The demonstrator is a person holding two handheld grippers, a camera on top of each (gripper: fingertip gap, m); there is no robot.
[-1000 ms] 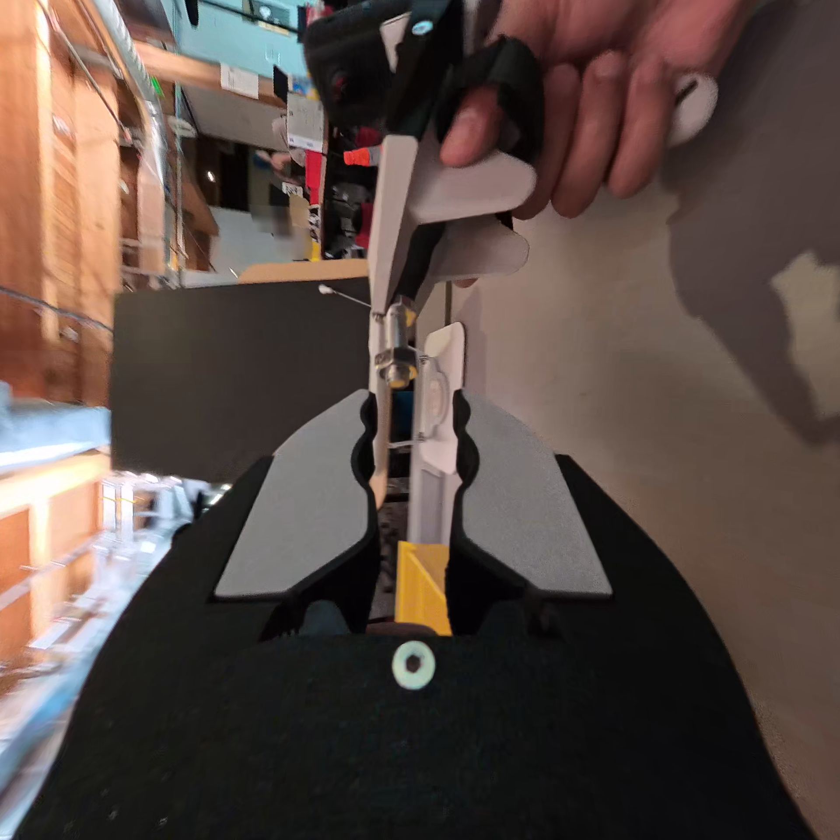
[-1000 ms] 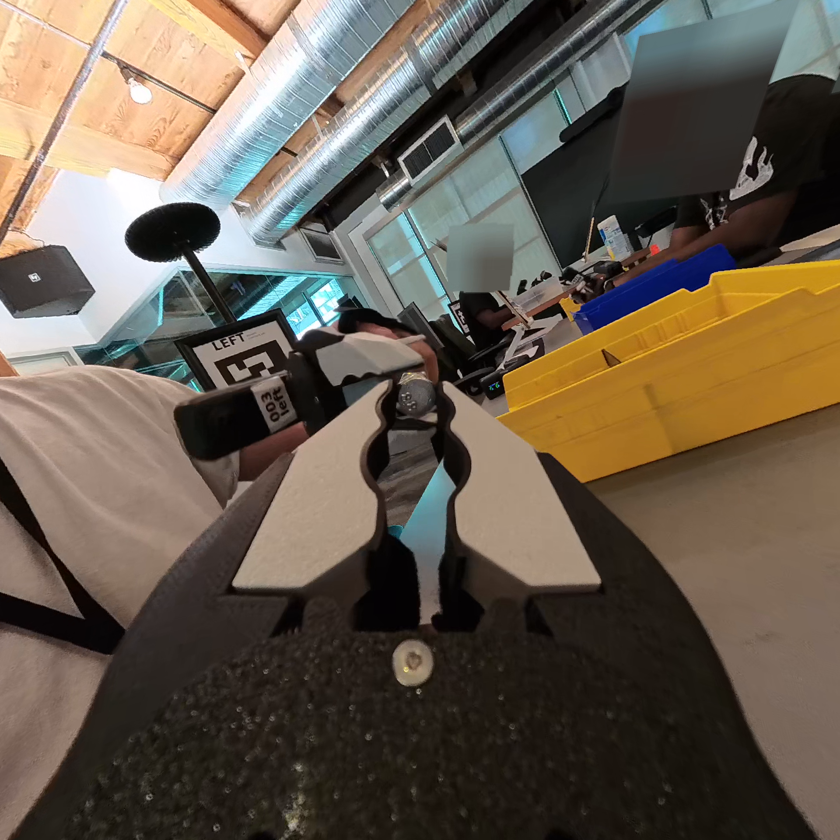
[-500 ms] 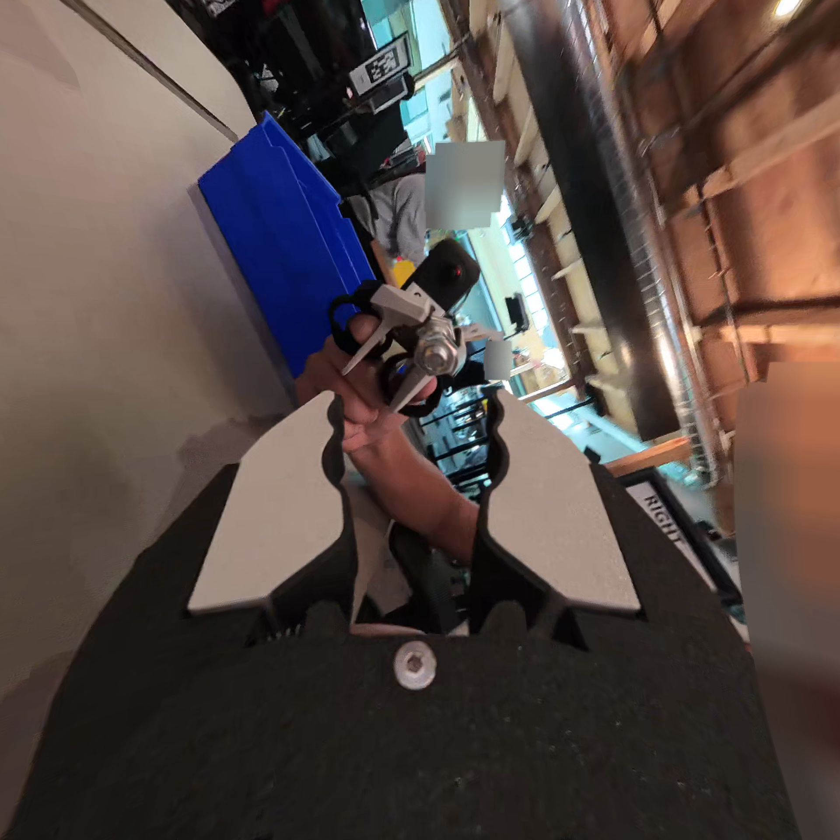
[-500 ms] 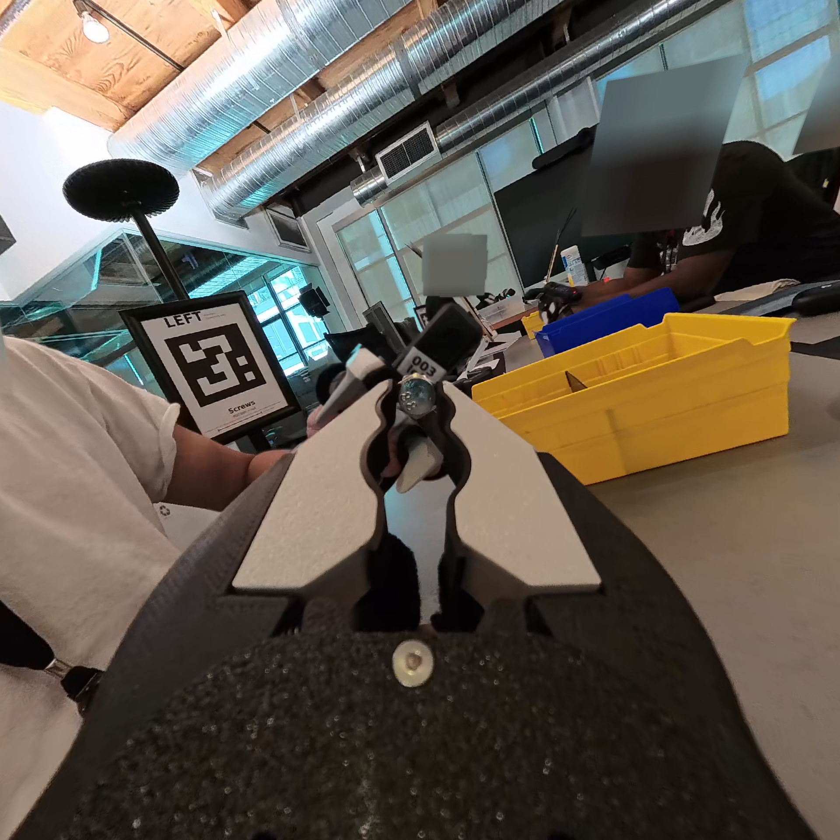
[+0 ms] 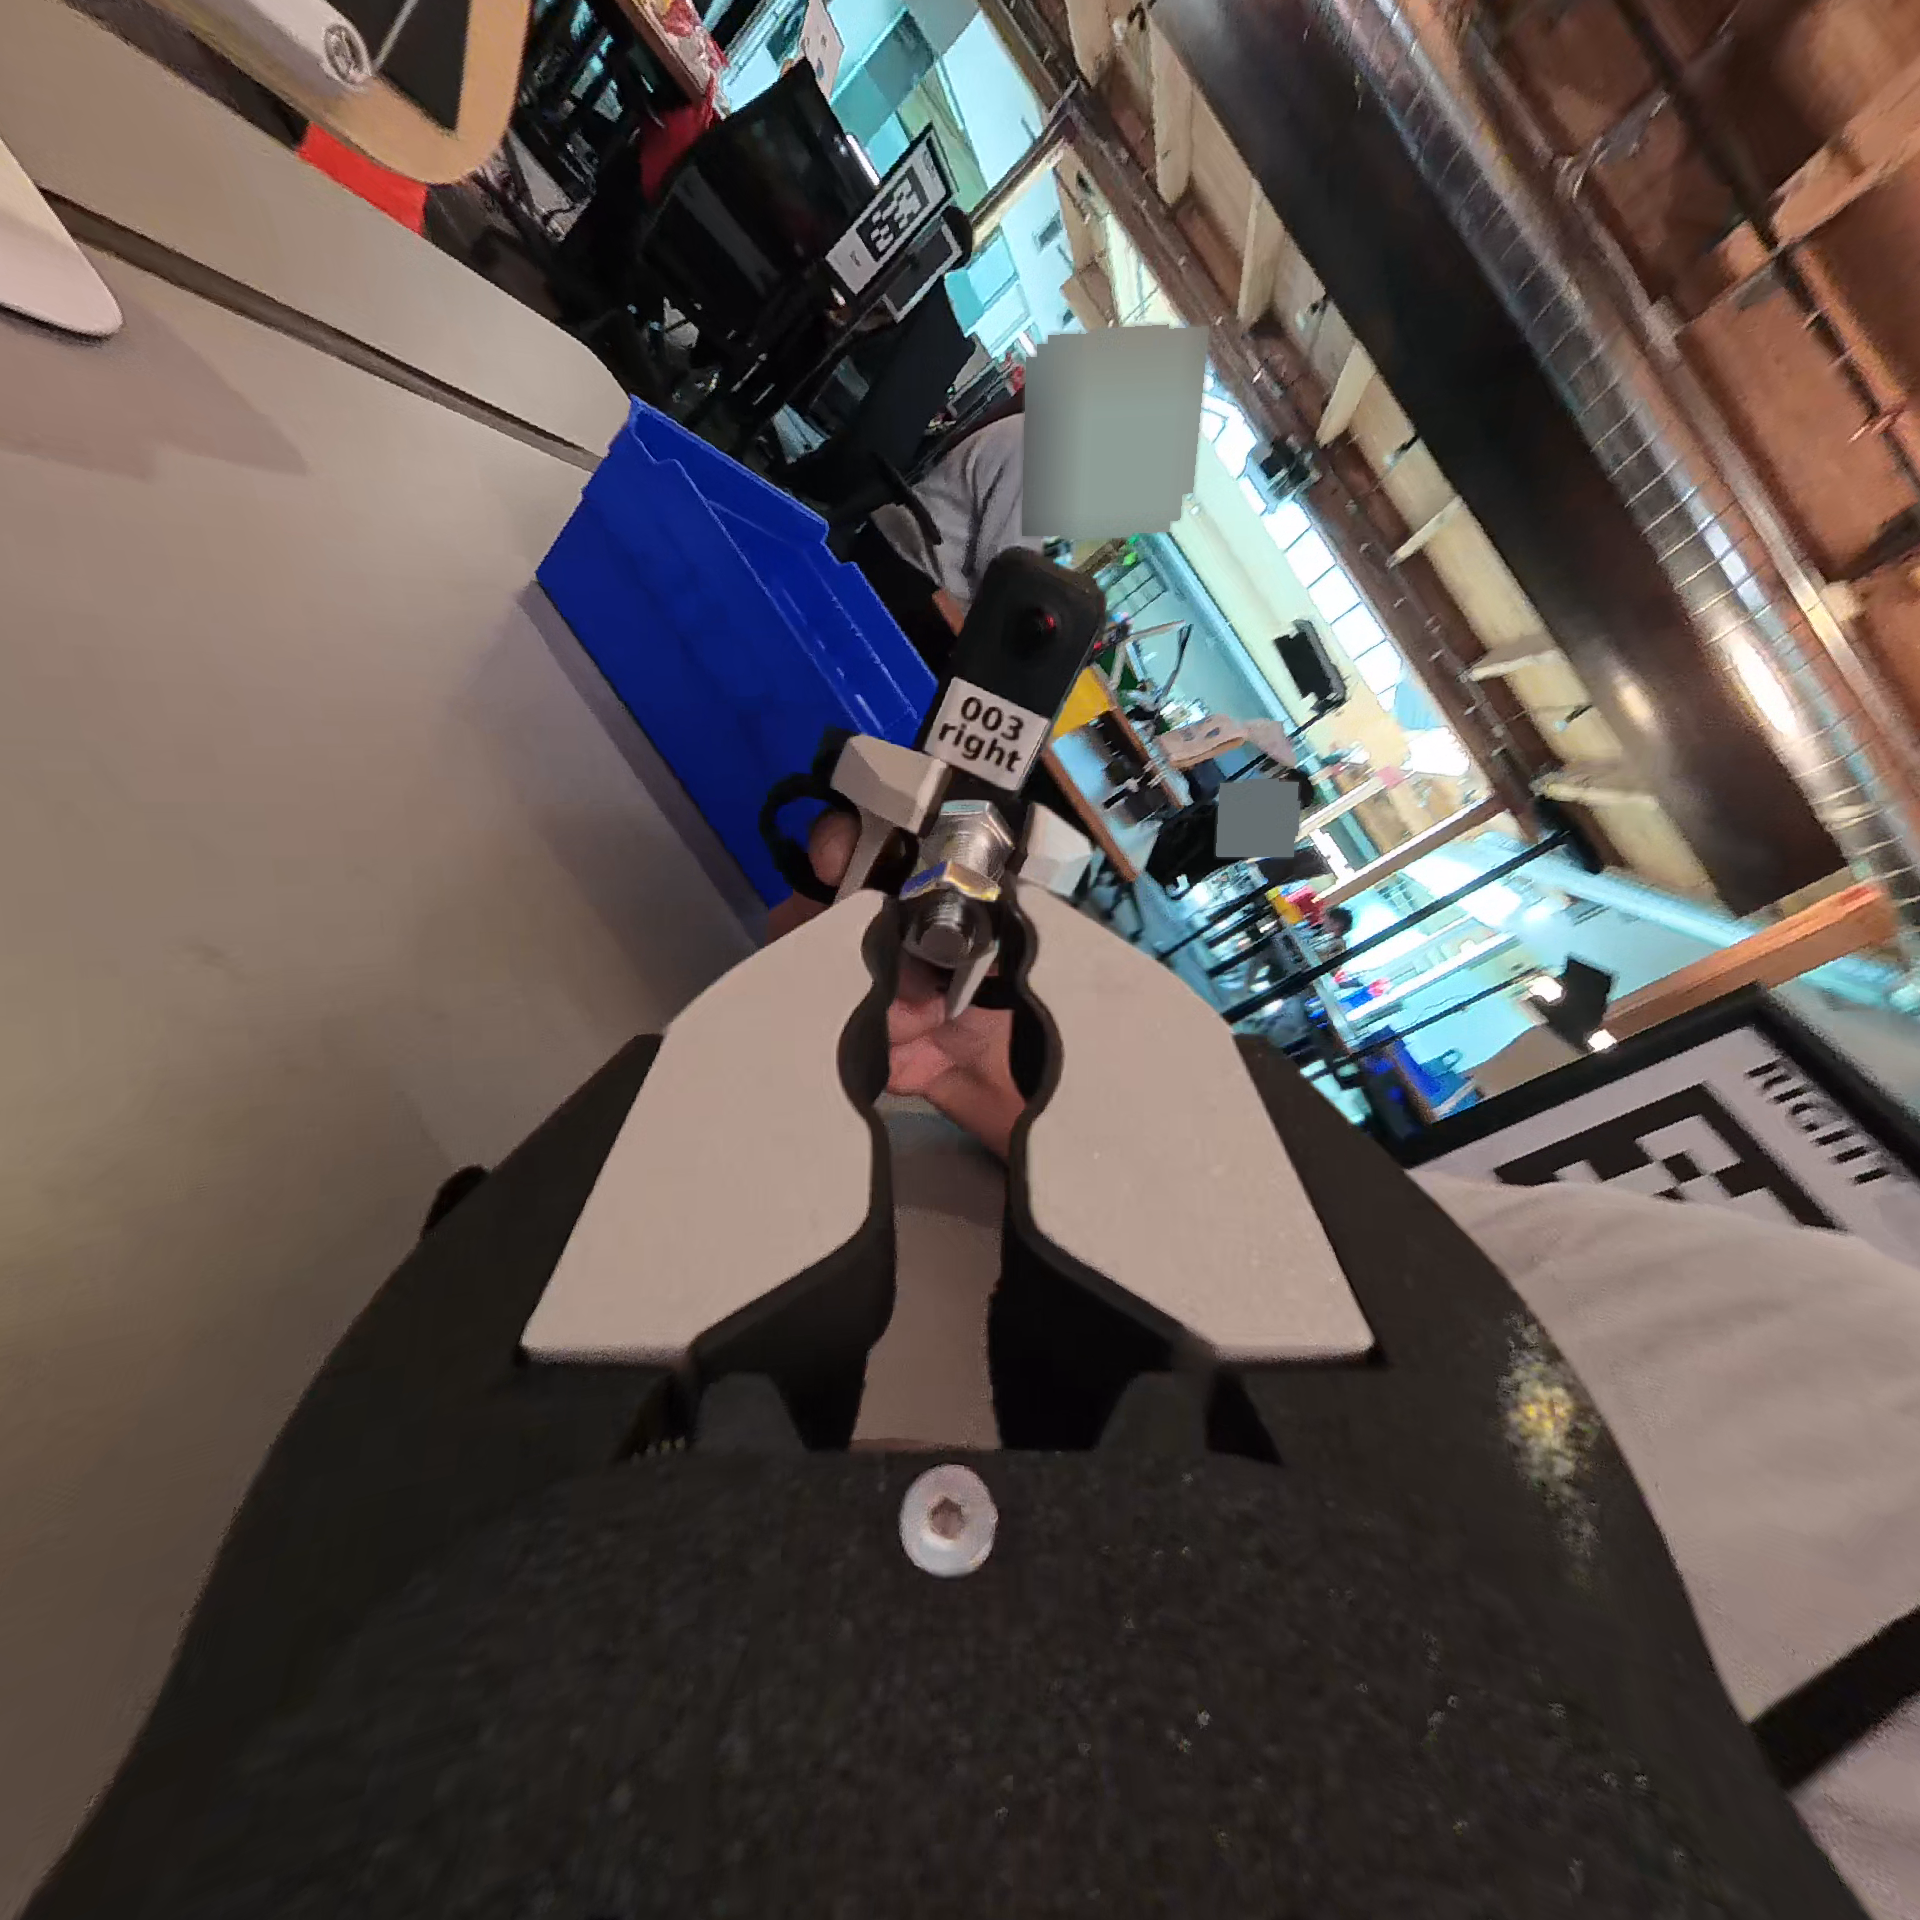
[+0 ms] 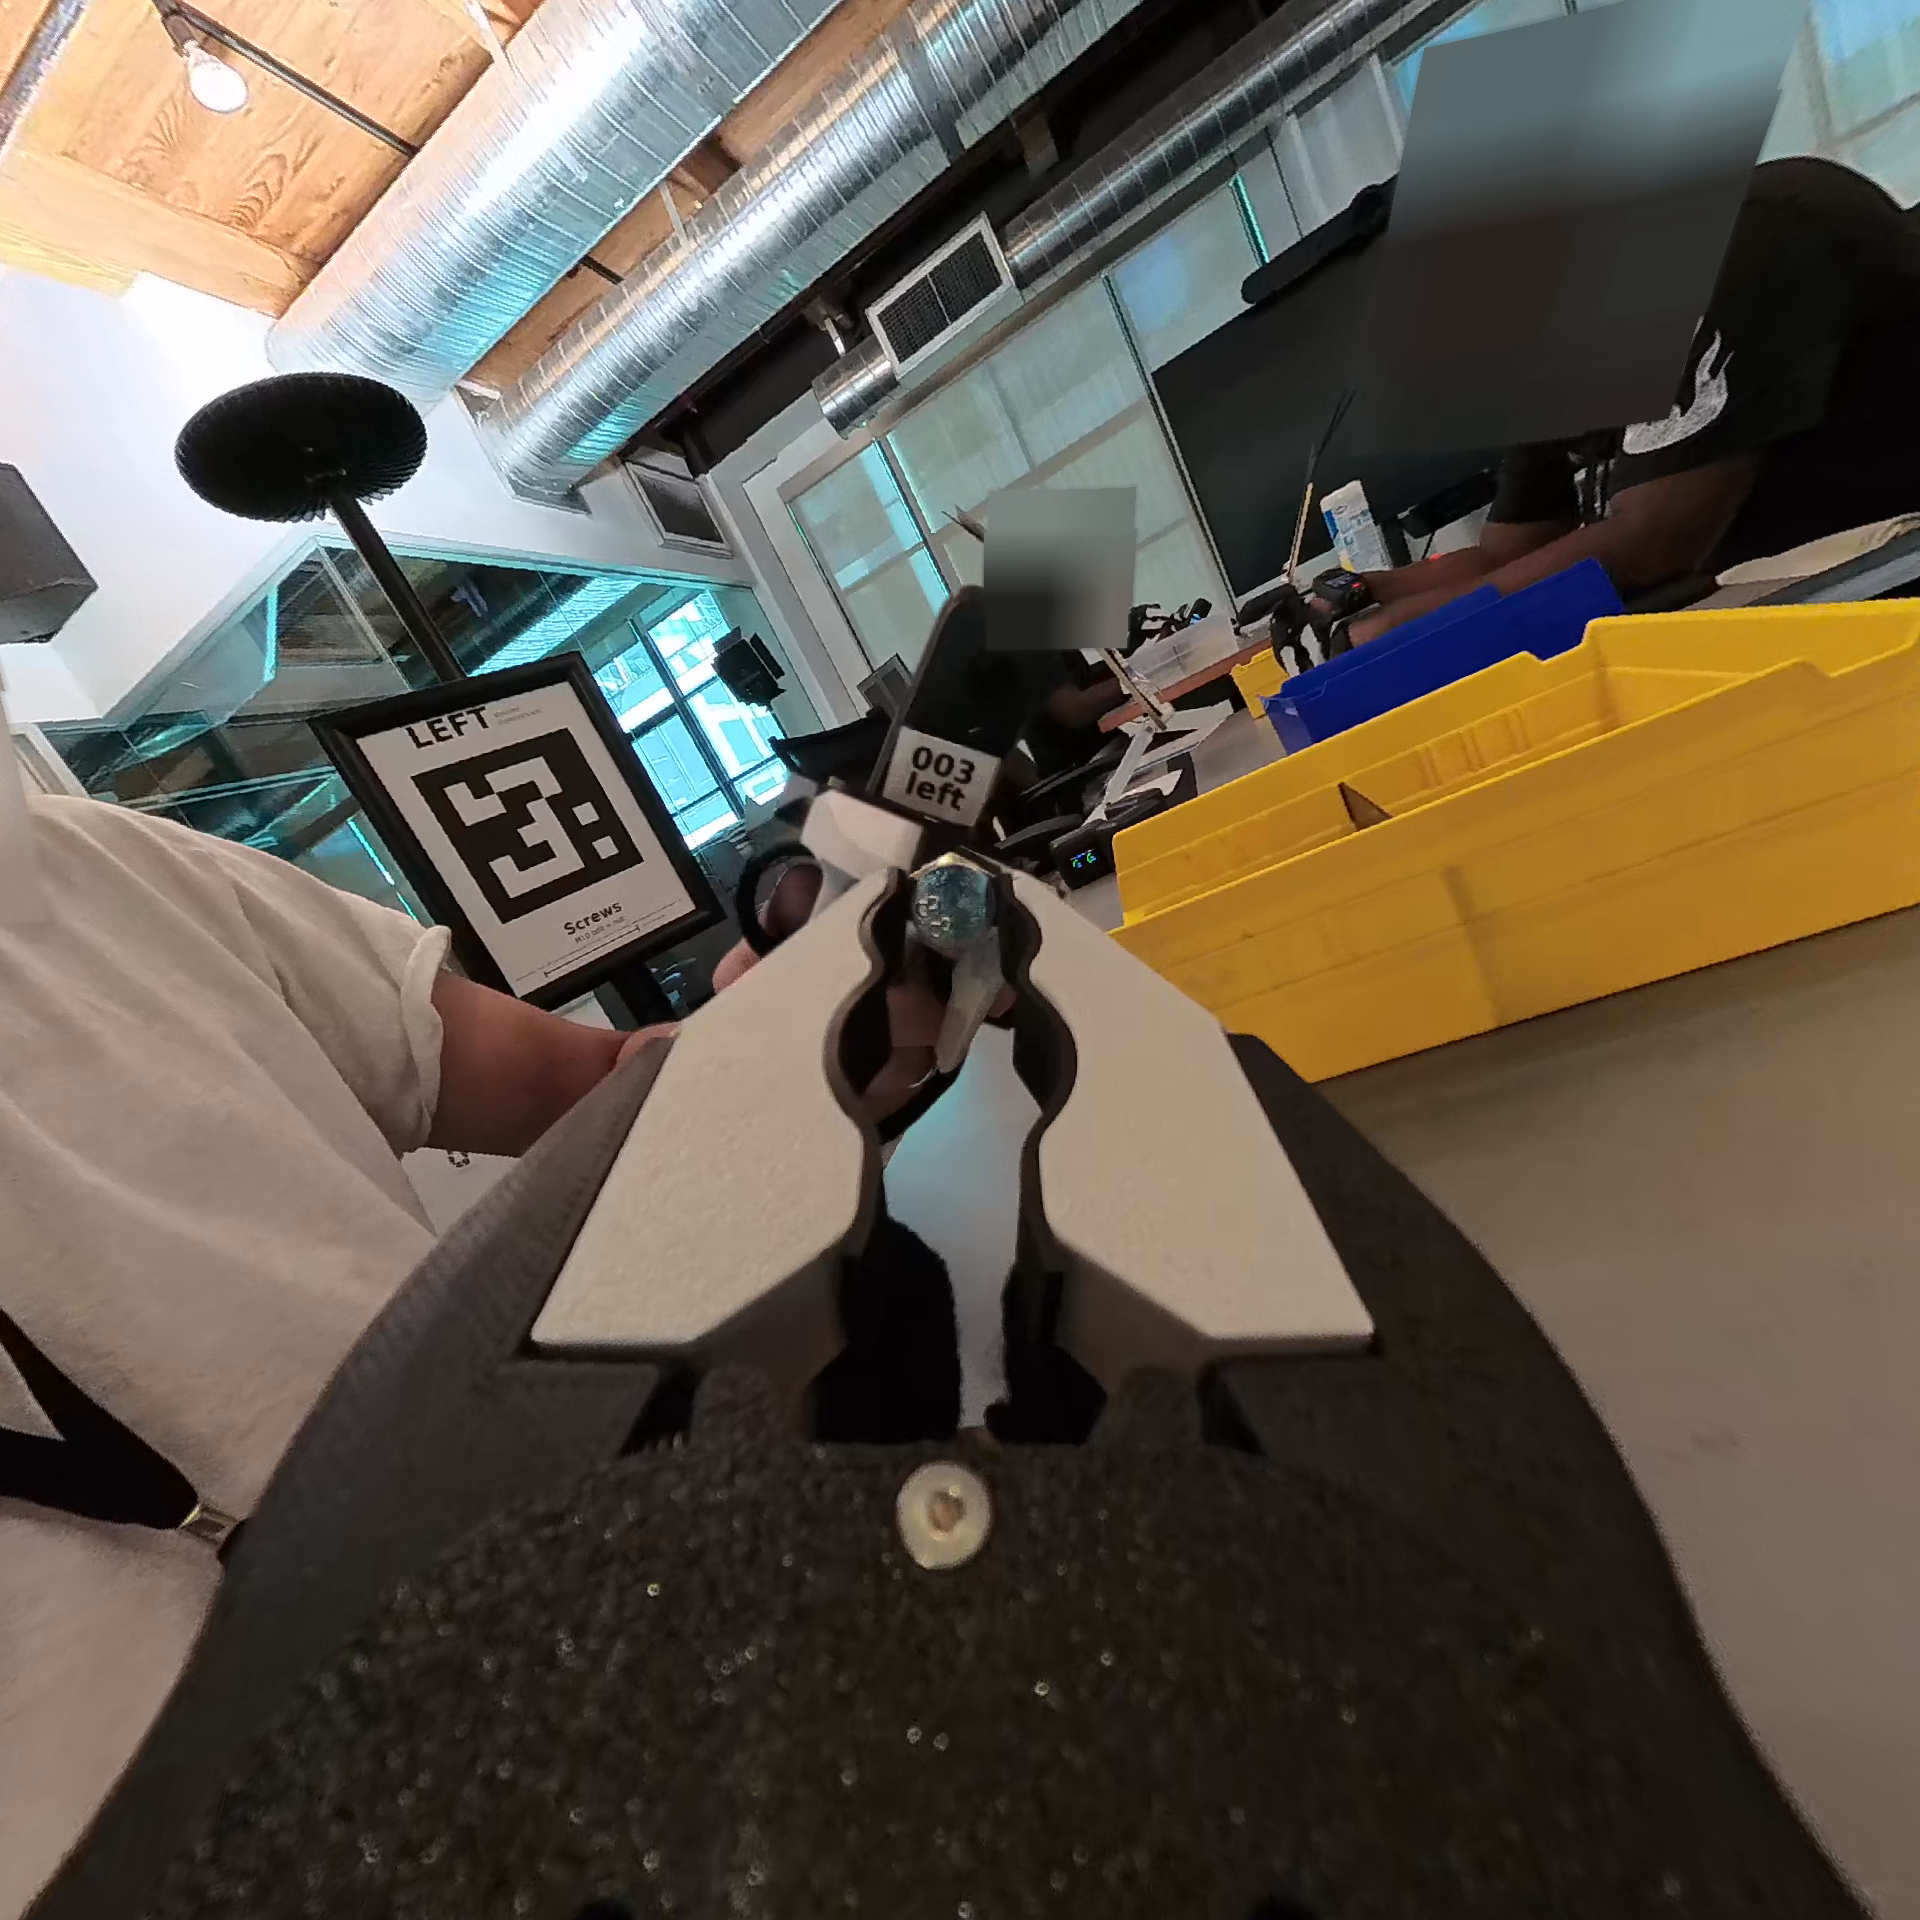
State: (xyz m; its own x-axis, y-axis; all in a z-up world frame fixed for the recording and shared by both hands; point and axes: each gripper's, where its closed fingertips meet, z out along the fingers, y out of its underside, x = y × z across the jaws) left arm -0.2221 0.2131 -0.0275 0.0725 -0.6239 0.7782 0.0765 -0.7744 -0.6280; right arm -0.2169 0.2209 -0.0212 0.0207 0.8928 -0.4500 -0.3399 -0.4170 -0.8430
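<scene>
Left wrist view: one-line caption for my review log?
Left hand-held gripper clamps a nut on a bolt held by the right hand-held gripper.

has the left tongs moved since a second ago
Yes. In the right wrist view, the left tongs swung rightward and upright, away from the framed sign, now meeting the bolt head-on.

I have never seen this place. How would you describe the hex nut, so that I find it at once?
In the left wrist view, start at the big blue bin on the grey table, then go right to where the two tools meet tip to tip. There a steel bolt points at the camera. The hex nut is the shiny six-sided ring threaded on its shaft, wider than the shaft itself.
</scene>
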